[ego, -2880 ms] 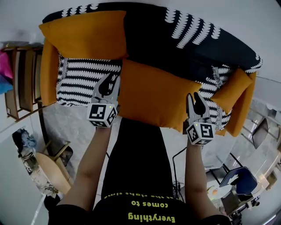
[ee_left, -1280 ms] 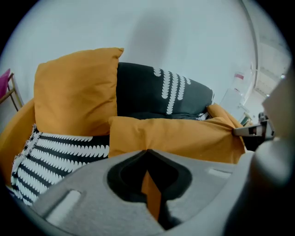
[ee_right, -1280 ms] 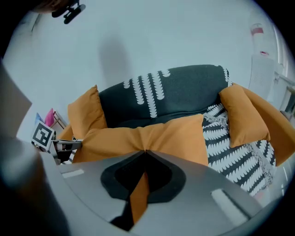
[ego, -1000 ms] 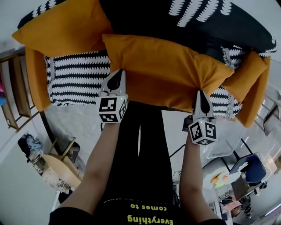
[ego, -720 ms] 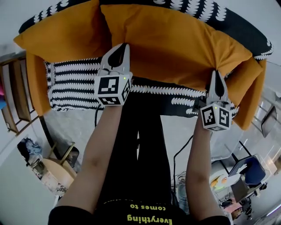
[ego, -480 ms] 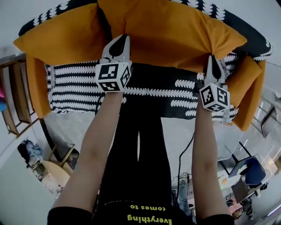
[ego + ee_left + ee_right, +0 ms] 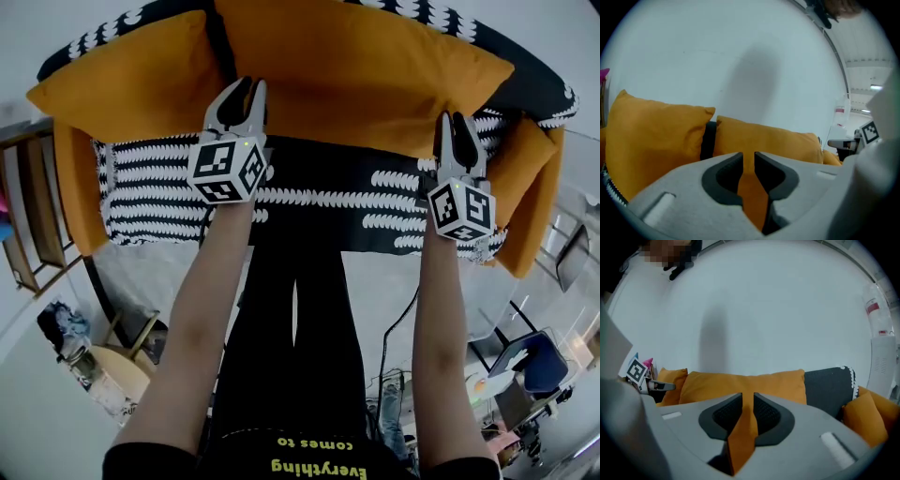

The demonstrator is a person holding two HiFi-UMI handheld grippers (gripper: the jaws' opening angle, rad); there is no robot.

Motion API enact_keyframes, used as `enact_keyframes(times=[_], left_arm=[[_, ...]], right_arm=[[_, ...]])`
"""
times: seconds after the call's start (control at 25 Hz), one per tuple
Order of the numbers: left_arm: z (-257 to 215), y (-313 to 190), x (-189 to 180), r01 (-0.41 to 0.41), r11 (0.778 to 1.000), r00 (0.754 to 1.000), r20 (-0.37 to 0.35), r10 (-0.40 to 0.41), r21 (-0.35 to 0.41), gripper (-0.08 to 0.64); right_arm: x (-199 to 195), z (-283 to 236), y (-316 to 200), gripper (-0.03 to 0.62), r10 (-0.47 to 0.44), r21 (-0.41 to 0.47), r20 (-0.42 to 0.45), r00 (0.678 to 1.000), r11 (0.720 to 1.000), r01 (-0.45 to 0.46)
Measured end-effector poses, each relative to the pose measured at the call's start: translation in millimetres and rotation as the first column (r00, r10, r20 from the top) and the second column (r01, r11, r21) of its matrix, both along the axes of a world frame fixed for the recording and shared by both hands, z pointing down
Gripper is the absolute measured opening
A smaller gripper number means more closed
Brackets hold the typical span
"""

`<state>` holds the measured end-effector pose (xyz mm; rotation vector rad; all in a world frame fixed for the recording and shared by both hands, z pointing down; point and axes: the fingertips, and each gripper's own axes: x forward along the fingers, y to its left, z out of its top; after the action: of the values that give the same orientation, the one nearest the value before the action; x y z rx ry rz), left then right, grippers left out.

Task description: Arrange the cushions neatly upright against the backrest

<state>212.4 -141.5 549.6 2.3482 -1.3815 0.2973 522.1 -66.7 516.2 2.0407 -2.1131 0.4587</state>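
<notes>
Sofa (image 7: 70, 187): we see orange arms at both ends, with the seat and backrest under a cover.
Cover (image 7: 159, 187): black and white, patterned, spread over the seat to its front edge and up the backrest (image 7: 829, 385).
Left cushion (image 7: 131, 80): orange, upright against the backrest at the sofa's left end.
Middle cushion (image 7: 375, 75): orange, wider, upright against the backrest just beside the left one; we make out a dark strip of backrest between them.
Right cushion (image 7: 511, 159): orange, smaller, tilted in the sofa's right corner.
</notes>
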Motion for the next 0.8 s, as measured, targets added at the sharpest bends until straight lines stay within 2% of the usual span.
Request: enact_keyframes(times=[0.08, 0.16, 0.36, 0.6, 0.8], left_arm=[[-21, 2, 2, 0.005, 0.999, 1.000, -0.004, -0.005, 0.037, 0.062], [-42, 8, 4, -0.003, 0.999, 1.000, -0.011, 0.004, 0.054, 0.002], [-98, 38, 3, -0.045, 0.998, 0.999, -0.024, 0.047, 0.053, -0.002], [-150, 59, -5, -0.075, 0.995, 0.997, -0.005, 0.075, 0.063, -0.002], [-203, 73, -8, -0.092, 0.990, 0.995, -0.021, 0.094, 0.103, -0.002]], right_arm=[[-10, -18, 6, 0.014, -0.014, 0.019, 0.006, 1.000, 1.000, 0.014], [-20, -37, 17, 0.011, -0.023, 0.040, 0.031, 0.999, 0.999, 0.022], [-44, -100, 56, 0.011, -0.037, 0.083, 0.032, 0.999, 0.996, 0.034], [-59, -170, 89, 0.011, -0.049, 0.121, -0.057, 0.997, 0.991, 0.055], [-61, -222, 105, 0.011, -0.032, 0.162, -0.025, 0.999, 0.986, 0.036]])
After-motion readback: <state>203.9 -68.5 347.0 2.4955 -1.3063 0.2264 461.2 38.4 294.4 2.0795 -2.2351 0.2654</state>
